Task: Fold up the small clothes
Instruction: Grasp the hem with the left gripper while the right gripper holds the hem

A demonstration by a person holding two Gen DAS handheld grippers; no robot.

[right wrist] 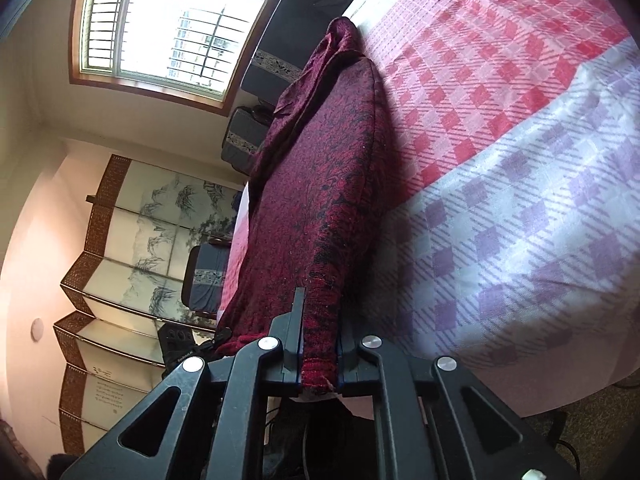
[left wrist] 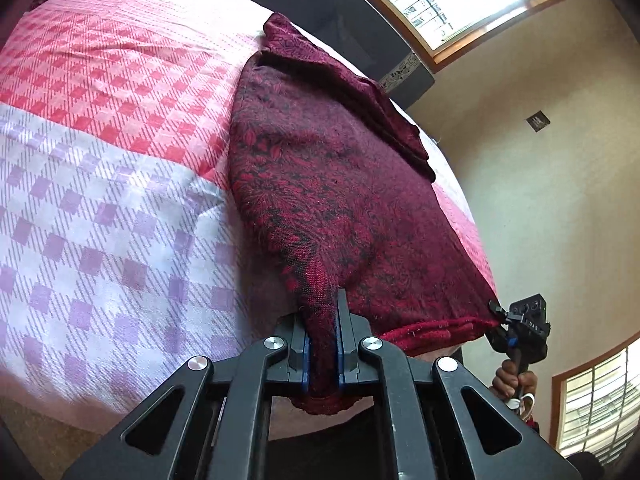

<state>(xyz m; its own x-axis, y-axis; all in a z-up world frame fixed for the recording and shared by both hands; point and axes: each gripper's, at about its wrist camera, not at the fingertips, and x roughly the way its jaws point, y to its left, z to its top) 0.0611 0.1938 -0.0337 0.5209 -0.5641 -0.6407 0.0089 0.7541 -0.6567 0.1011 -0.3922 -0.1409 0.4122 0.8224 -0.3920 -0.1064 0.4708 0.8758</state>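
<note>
Home bedroom: checked bedspread (left wrist: 100, 200), folding screen (right wrist: 132, 240).

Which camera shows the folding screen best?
The right wrist view: the folding screen stands along the wall, left of the maroon garment, with its painted panels visible. The left wrist view shows none of it.

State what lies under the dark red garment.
The checked bedsheet shows beside the dark red garment and seems to continue beneath it; anything else there is covered.

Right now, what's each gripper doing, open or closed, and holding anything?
Left gripper: closed on a corner of the dark red cloth.
Right gripper: closed on another corner of the same cloth.
</note>
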